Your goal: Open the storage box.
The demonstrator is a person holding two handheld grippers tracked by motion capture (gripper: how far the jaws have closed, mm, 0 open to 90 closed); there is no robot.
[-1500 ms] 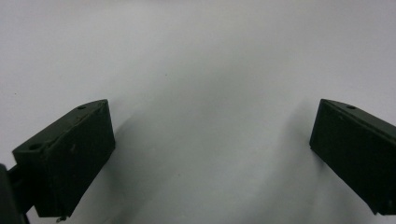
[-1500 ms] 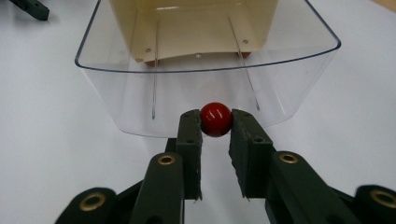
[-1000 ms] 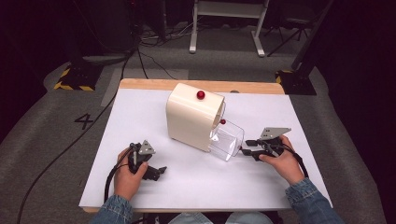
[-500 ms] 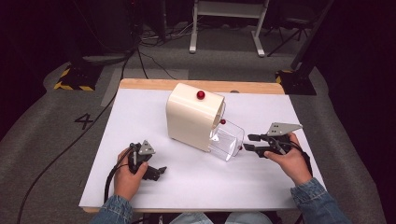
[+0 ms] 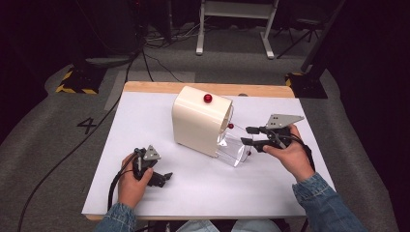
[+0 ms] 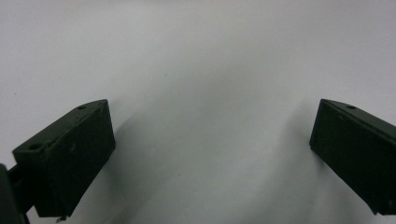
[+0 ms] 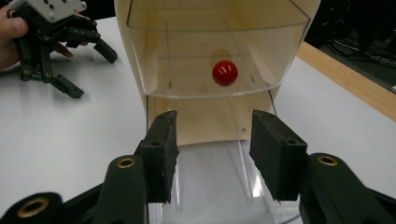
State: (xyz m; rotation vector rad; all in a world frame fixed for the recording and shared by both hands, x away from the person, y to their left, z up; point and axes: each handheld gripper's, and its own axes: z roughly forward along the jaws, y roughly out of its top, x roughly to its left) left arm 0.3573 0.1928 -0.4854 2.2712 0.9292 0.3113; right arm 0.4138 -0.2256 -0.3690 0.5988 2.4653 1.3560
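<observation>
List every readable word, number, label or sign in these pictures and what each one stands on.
"4": a dark numeral on the grey floor, left of the table in the high view, at.
Yellow-and-black hazard stripes, no text: on the stand base on the floor, and another at right.
The cream box, its red knobs and clear tray carry no lettering.
</observation>
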